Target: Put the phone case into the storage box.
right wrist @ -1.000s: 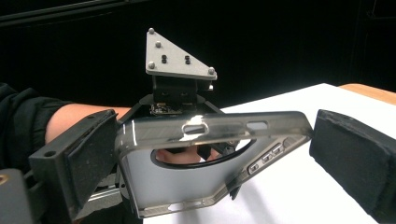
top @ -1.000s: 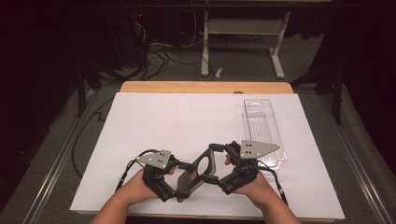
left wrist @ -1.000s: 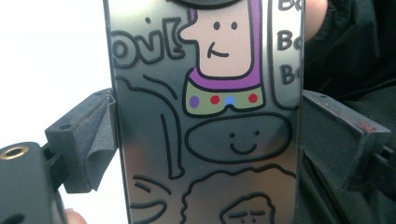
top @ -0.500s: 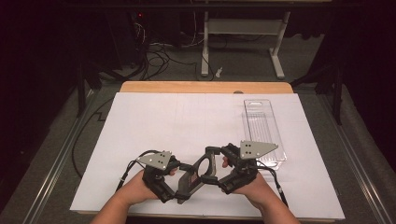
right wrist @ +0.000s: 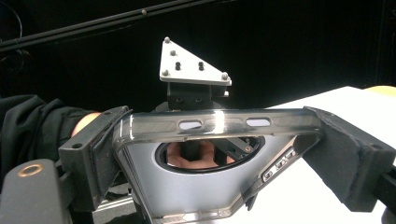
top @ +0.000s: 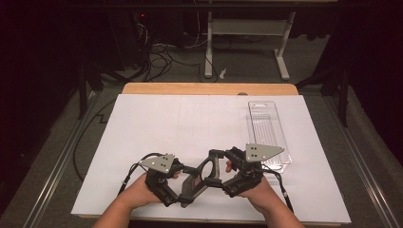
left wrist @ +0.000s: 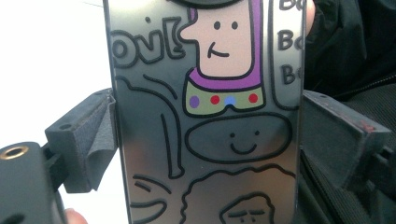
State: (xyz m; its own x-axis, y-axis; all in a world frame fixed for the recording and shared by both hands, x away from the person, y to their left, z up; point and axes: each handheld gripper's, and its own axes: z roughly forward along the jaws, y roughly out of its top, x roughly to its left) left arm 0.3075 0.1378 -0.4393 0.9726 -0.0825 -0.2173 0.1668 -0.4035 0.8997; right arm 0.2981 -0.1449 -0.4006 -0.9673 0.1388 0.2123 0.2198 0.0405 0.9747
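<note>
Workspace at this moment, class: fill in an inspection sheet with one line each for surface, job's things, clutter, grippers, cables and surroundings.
Surface: white sheet over a wooden table top.
Job's things: phone case with cartoon drawings, held off the sheet between both grippers; clear plastic package lying flat at the sheet's right.
Clutter: nothing seen.
Grippers: left gripper shut across the case's width; right gripper has just been closing its fingers, which now press the case's two edges.
Cables: one black cable trails from the left gripper, another from the right.
Surroundings: dark room, white table frame and loose floor wires behind.
</note>
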